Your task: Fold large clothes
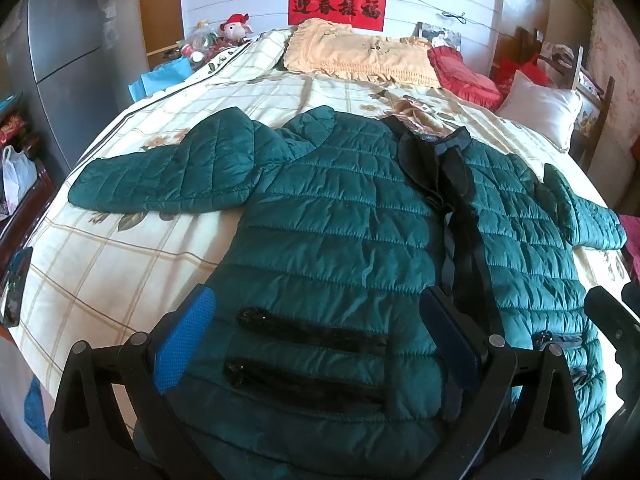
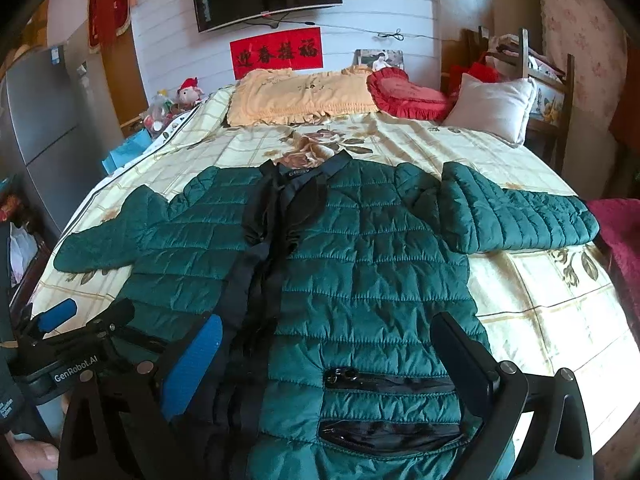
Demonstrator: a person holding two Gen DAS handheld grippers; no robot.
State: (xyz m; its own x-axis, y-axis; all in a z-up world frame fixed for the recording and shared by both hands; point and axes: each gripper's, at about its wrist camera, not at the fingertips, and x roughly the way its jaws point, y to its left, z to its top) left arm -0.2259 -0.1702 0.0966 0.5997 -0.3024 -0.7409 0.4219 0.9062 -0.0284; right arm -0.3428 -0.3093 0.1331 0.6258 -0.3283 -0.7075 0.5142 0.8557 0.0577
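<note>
A dark green quilted jacket lies spread flat, front up, on the bed, with both sleeves out to the sides and a black zip placket down the middle. It also shows in the right wrist view. My left gripper is open above the jacket's lower left front, over two black pocket zips. My right gripper is open above the lower right front, over its two pocket zips. The left gripper also shows at the lower left of the right wrist view. Neither holds anything.
The bed has a cream plaid floral cover. At its head lie a yellow pillow, a red heart cushion and a white pillow. A grey fridge stands left. A wooden chair stands right.
</note>
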